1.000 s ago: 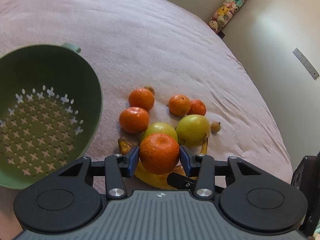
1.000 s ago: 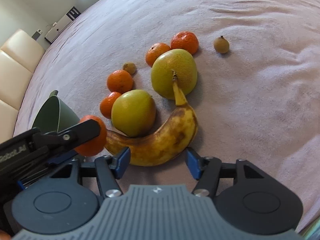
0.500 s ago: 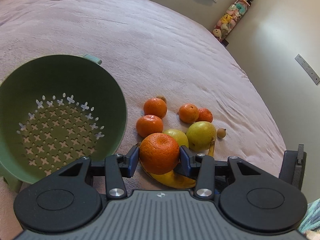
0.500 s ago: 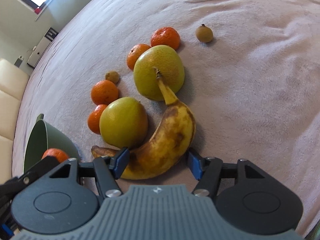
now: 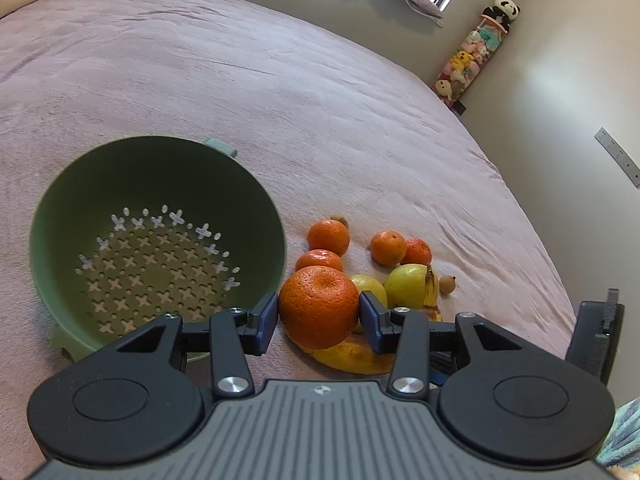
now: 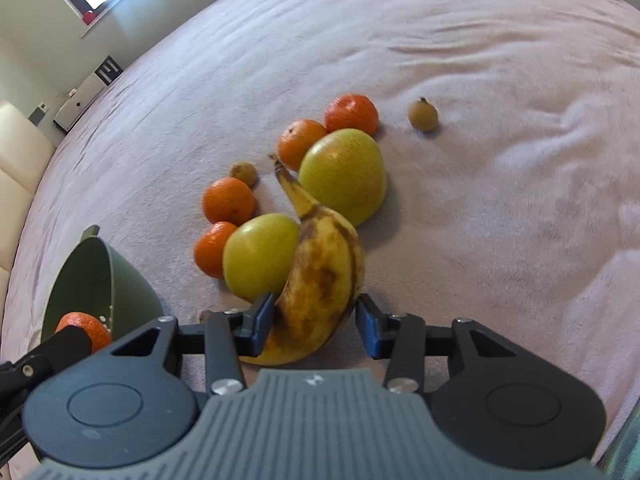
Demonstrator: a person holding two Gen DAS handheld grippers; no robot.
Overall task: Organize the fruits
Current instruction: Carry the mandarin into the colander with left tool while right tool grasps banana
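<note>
My left gripper [image 5: 319,317] is shut on a mandarin [image 5: 319,307] and holds it in the air just right of the empty green colander [image 5: 60,240]. The held mandarin also shows in the right wrist view [image 6: 82,328] beside the colander [image 6: 132,284]. My right gripper [image 6: 315,324] has closed onto the spotted banana [image 6: 320,276]; the banana is tilted and its tip points away. Several mandarins [image 6: 228,200], a green apple [image 6: 260,256], a yellow-green pear [image 6: 344,174] and two small brown fruits [image 6: 423,115] lie on the pink blanket.
The pink blanket [image 5: 280,100] covers the whole bed. A wall with a column of plush toys [image 5: 472,52] stands beyond the bed's far right edge. A cream headboard [image 6: 16,168] and a white cabinet [image 6: 88,96] stand far left.
My left gripper has carried the mandarin up and left toward the colander. My right gripper has closed on the banana, which has swung from lying crosswise to pointing away.
</note>
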